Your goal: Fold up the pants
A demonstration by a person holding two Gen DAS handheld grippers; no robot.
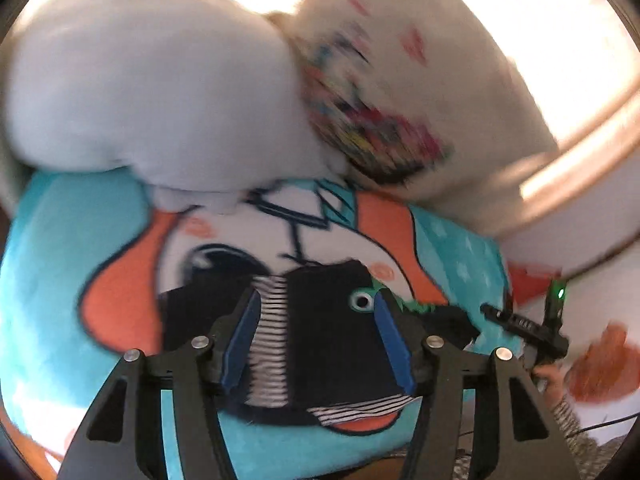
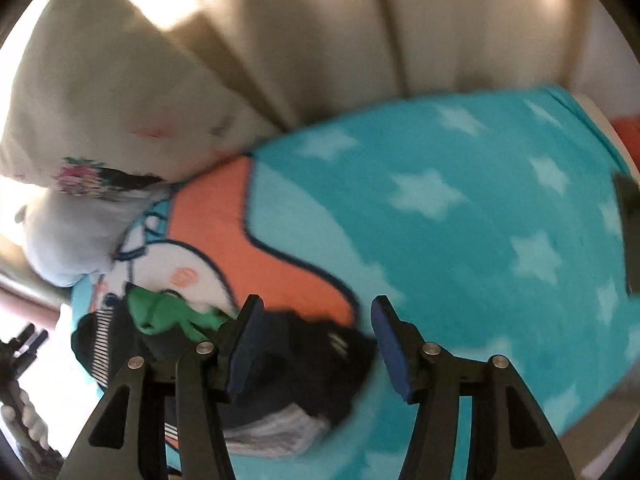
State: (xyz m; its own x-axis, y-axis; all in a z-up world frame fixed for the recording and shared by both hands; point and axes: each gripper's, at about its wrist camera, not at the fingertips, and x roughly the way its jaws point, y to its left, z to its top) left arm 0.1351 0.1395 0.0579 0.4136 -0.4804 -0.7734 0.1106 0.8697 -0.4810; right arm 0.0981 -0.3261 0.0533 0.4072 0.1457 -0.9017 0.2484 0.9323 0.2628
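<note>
The left claw [image 1: 316, 344] stands open, its two blue-padded fingers [image 1: 244, 340] spread wide with nothing between them but the view of the cloth below. The dark pants [image 1: 336, 340] lie directly ahead of and under this claw, spread on the turquoise blanket [image 1: 60, 280]; a white-striped band [image 1: 272, 340] runs down the pants just inside the left finger, and a second striped edge shows near the bottom. A green patch with a googly eye [image 1: 362, 301] sits on the pants just beside the right finger. Whether the fingertips touch the fabric cannot be told.

The right claw [image 2: 316, 348] is open too, nothing clamped between its blue pads [image 2: 390, 344]. In the right wrist view the pants [image 2: 296, 364] are bunched in a dark heap at and behind the left finger, reaching partway into the gap, with a green piece of cloth [image 2: 164, 312] at their far left side. The right finger stands over bare blanket [image 2: 460, 220] with pale stars.

Farther out, the blanket shows an orange, white and dark cartoon figure. Beyond it lie a grey pillow [image 1: 140, 92] and a cream pillow [image 1: 420, 80] with a blurred colourful print, side by side and touching. In the left wrist view the other gripper's body [image 1: 528, 328], with a green light, is at the right edge, held by a hand [image 1: 554, 378]. Both views are motion-blurred.
</note>
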